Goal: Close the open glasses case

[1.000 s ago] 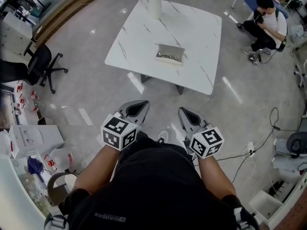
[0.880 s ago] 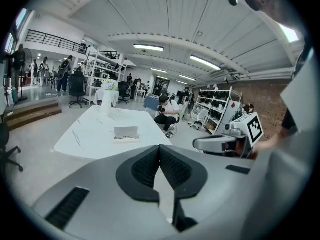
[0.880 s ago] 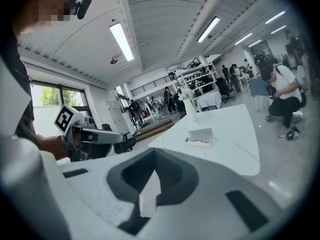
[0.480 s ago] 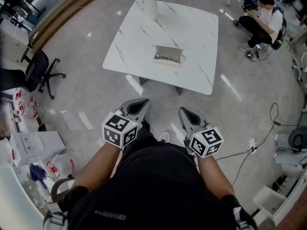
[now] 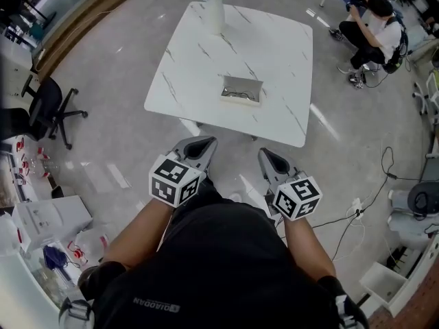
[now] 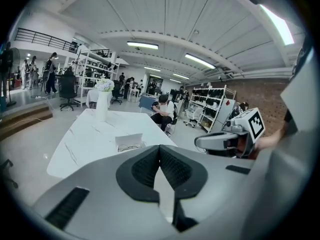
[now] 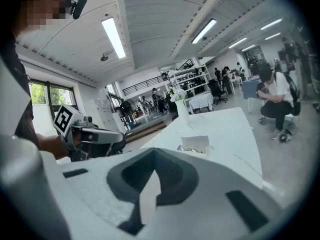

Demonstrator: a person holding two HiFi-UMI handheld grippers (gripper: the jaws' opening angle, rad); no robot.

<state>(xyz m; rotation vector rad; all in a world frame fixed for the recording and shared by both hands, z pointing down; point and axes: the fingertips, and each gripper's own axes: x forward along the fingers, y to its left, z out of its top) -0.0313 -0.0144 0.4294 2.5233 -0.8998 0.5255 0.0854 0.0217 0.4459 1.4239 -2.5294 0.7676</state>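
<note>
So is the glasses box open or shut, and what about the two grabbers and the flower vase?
glasses case: open, lying on the white table, glasses inside.
left gripper: shut, nothing in it, held short of the table.
right gripper: shut, nothing in it, held short of the table.
vase: upright at the table's far edge, flowers in it.

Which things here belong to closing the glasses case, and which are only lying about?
For the job:
- open glasses case, glasses inside
- white table under it
- left gripper and right gripper, both shut and empty, short of the table

Lying about:
- vase of flowers at the table's far edge
- office chair
- floor cable
- seated person
</note>
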